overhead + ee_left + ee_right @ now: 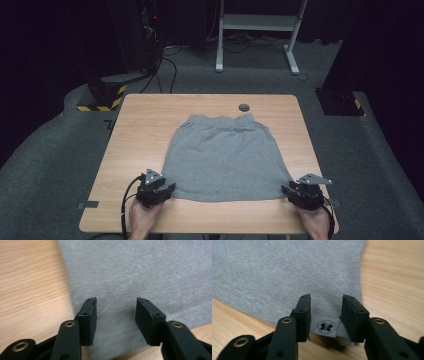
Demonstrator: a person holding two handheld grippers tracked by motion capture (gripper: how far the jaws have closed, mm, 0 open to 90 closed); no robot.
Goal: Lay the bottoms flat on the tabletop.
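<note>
A grey skirt (225, 157) lies flat on the wooden table (135, 135), waistband at the far side and hem towards me. My left gripper (159, 192) hovers at the near left corner of the hem, jaws apart, with the grey cloth (140, 277) lying under them and nothing pinched. Over the near right corner stands my right gripper (296, 191), also open. Between its jaws a small grey tag (327, 327) with a round black butterfly mark shows at the edge of the skirt (274, 272).
A dark round grommet (244, 107) sits in the tabletop beyond the waistband. Bare wood runs along both sides of the skirt. Past the table are a white desk frame (257, 30), cables and a black-and-yellow striped base (102, 97) on the grey floor.
</note>
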